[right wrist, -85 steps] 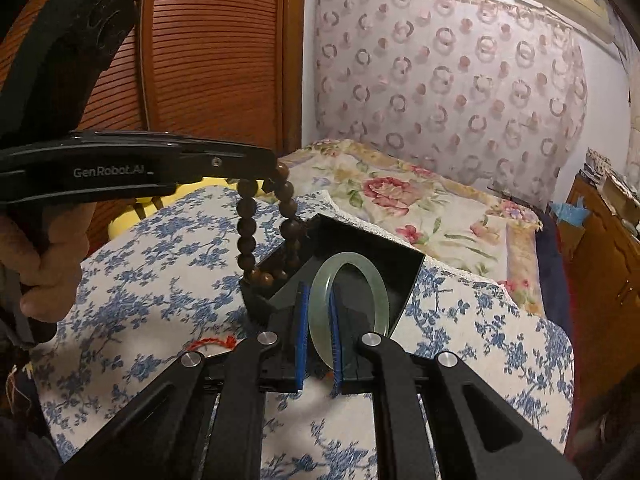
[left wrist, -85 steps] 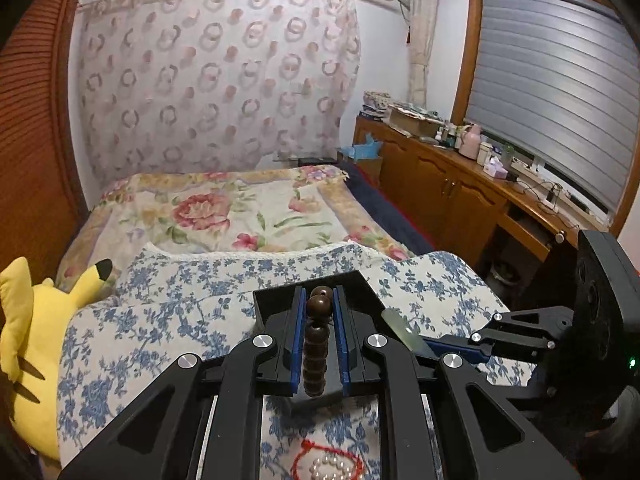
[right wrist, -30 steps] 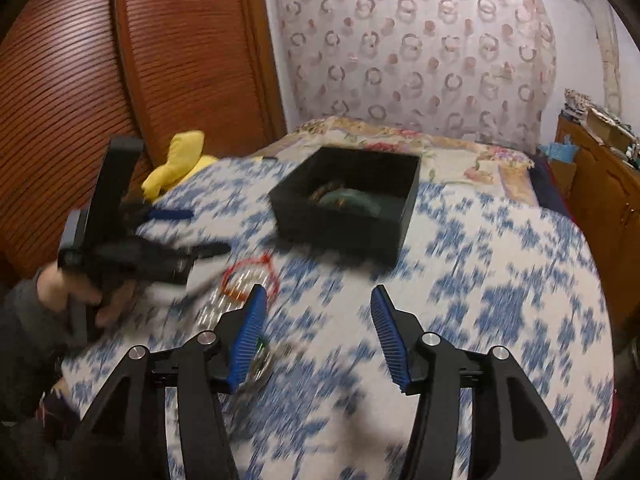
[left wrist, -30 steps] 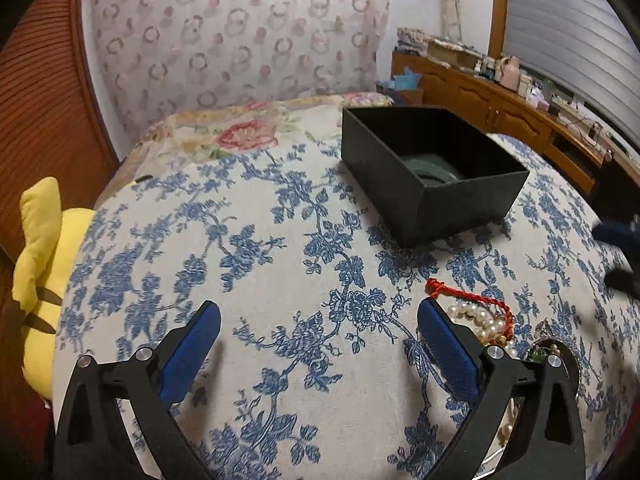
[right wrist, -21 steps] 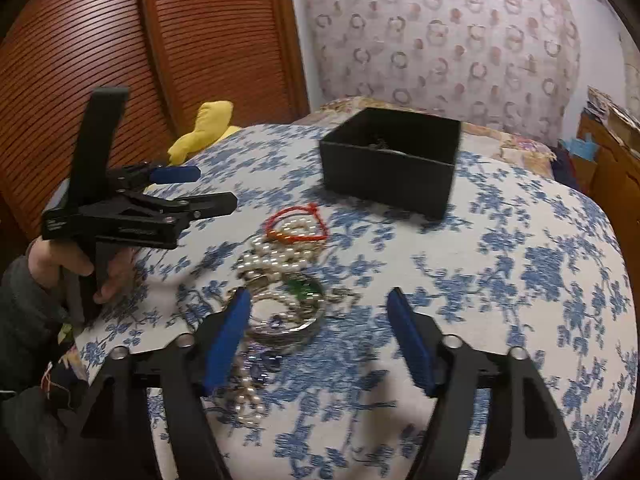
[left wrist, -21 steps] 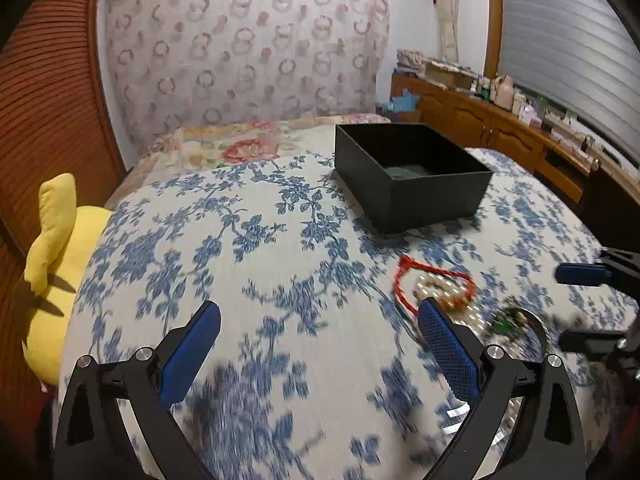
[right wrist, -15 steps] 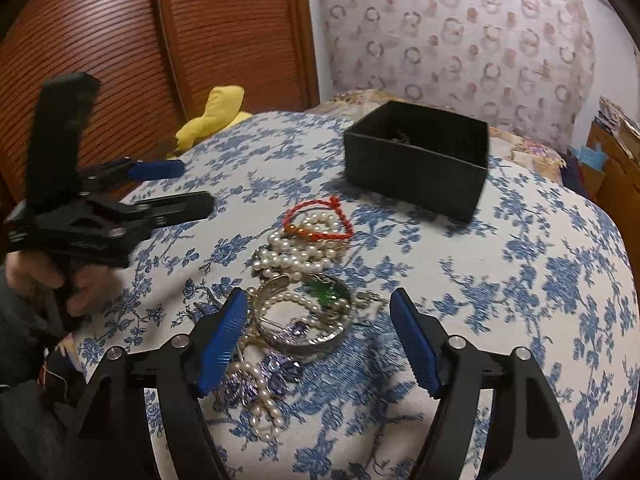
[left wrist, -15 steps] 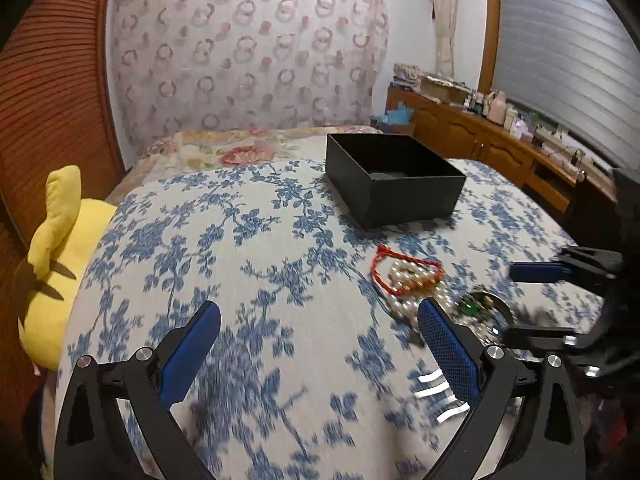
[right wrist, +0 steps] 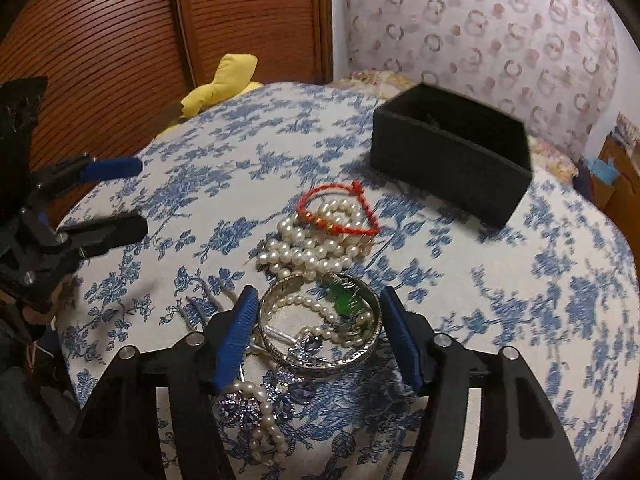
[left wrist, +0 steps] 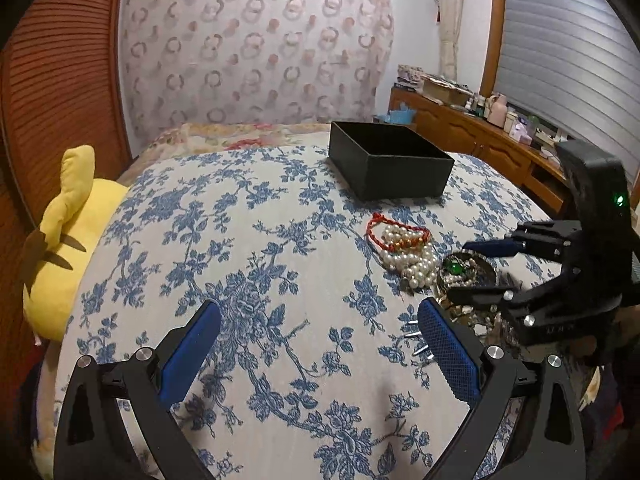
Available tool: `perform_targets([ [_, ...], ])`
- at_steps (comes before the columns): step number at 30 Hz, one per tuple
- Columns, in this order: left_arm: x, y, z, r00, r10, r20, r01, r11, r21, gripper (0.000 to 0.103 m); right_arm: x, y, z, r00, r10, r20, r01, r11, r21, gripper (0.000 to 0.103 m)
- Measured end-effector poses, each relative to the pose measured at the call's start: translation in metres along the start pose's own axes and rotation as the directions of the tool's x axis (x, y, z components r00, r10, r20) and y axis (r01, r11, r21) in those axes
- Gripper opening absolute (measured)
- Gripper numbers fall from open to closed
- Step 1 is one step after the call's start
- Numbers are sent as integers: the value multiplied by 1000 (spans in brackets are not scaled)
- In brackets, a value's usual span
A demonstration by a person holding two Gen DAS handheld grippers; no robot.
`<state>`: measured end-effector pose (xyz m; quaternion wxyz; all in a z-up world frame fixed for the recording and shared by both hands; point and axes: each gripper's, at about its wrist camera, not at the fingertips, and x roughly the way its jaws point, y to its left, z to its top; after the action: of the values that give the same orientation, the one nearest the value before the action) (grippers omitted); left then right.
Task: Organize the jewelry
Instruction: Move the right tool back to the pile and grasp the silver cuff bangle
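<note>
A heap of jewelry lies on the blue-flowered bedspread: a red cord bracelet [right wrist: 320, 192] [left wrist: 374, 232], pearl strands [right wrist: 308, 256] [left wrist: 412, 264] and a silver bangle [right wrist: 320, 366] with a green stone [right wrist: 342, 300] inside it. My right gripper [right wrist: 318, 294] [left wrist: 456, 270] is low over the heap, its jaws closing with the bangle between them; the pads stand just off its rim. My left gripper [left wrist: 319, 308] [right wrist: 140, 196] is wide open over bare cloth left of the heap, holding nothing. The black box [right wrist: 448, 160] [left wrist: 404, 178] stands beyond the heap.
A purple-stone piece with pearls [right wrist: 240, 408] and thin hairpins [right wrist: 200, 304] lie at the near side of the heap. A yellow plush toy [left wrist: 68, 232] sits at the bed's left edge by wooden slatted doors [right wrist: 120, 40]. A wooden cabinet [left wrist: 480, 140] runs along the right.
Both grippers let go of the dark beads and the jade bangle at the box and drew back. The right one came down over the silver bangle; the left one moved away, open.
</note>
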<state>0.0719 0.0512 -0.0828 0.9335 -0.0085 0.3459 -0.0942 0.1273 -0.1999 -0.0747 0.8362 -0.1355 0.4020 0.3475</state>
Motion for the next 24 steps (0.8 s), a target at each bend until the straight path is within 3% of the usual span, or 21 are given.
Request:
perform_targets([
  [11,2,-27,-6,999,-31,-29,32,999,37,95,-52,-21,-12,987,-22,157,9,996,83,63],
  [16,6,-41,-10,998,-44,-48,47,997,61,95,-58,-31,-38,987,-99,126,88,992,90,63],
  [21,9,-55,-13,996,-62,-65,68,993,94,95,-52,-41,-58,991,-103,91,91,988,128,63],
  [24,10,-59,-12,994,-78,-70,84,992,93,95,-55,-43,-61,989,-97,111,80,986,146,63],
])
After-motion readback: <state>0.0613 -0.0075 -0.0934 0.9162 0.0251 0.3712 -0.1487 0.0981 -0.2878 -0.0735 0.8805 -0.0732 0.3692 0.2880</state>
